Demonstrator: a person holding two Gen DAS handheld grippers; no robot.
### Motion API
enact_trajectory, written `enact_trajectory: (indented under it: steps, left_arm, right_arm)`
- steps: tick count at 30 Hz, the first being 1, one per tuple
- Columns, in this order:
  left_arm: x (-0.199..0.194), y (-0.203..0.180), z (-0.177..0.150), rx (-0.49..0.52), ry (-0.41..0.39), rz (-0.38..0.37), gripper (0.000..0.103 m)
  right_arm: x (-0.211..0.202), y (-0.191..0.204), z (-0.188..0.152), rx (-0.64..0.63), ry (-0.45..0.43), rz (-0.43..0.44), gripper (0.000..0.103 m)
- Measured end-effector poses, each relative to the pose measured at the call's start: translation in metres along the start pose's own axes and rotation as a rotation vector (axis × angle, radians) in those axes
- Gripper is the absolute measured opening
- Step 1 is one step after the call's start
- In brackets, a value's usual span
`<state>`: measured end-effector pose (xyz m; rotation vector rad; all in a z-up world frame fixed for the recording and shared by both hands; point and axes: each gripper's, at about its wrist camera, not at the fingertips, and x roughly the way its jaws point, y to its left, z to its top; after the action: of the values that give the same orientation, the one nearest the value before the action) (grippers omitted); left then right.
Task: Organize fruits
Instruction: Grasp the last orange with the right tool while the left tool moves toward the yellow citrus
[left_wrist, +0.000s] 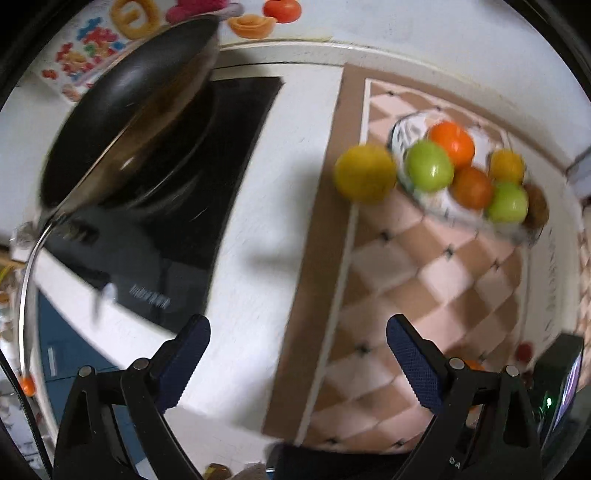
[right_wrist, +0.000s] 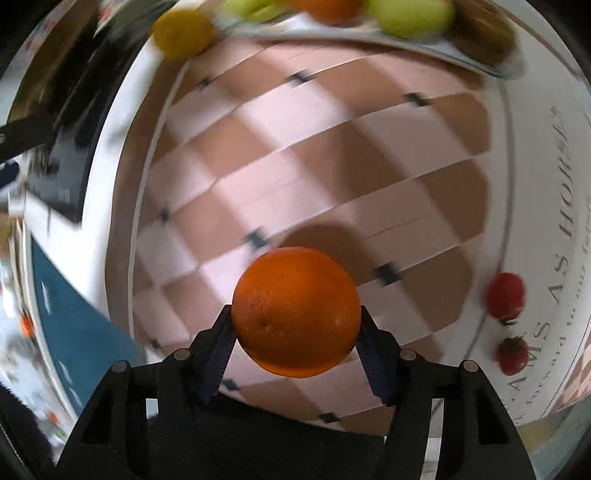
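My right gripper (right_wrist: 295, 317) is shut on an orange (right_wrist: 295, 310) and holds it above the checkered mat (right_wrist: 332, 166). My left gripper (left_wrist: 297, 332) is open and empty, over the white counter edge beside the mat (left_wrist: 406, 277). A glass plate (left_wrist: 436, 199) on the mat holds green apples (left_wrist: 428, 166), oranges (left_wrist: 452, 142) and a yellow fruit (left_wrist: 506, 166). A yellow lemon (left_wrist: 364, 173) lies on the mat just left of the plate; it also shows in the right wrist view (right_wrist: 183, 33). Two small red fruits (right_wrist: 506, 295) lie at the mat's right border.
A black frying pan (left_wrist: 125, 114) sits tilted on a black induction cooktop (left_wrist: 177, 229) to the left of the mat. A dark device with a screen (left_wrist: 565, 384) stands at the right. A wall with colourful stickers (left_wrist: 88, 48) is behind.
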<state>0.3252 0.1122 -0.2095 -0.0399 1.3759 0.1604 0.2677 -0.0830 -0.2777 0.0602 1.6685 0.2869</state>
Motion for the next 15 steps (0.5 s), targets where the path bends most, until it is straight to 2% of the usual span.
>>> enact_trajectory:
  steps: [4, 8, 13, 15]
  left_arm:
    - [0.027, 0.005, 0.059, -0.076, 0.046, -0.115, 0.098]
    - [0.055, 0.006, 0.098, -0.107, 0.082, -0.157, 0.098]
    - [0.09, 0.001, 0.121, -0.128, 0.159, -0.281, 0.097]
    - [0.097, 0.0, 0.124, -0.146, 0.167, -0.311, 0.092]
  right_arm:
    - [-0.013, -0.032, 0.02, 0.107, -0.036, 0.018, 0.065]
    - [-0.021, -0.052, 0.036, 0.175, -0.057, 0.028, 0.065]
    - [-0.024, -0.06, 0.051, 0.204, -0.059, 0.039, 0.065]
    - [-0.025, -0.059, 0.055, 0.203, -0.059, 0.042, 0.065]
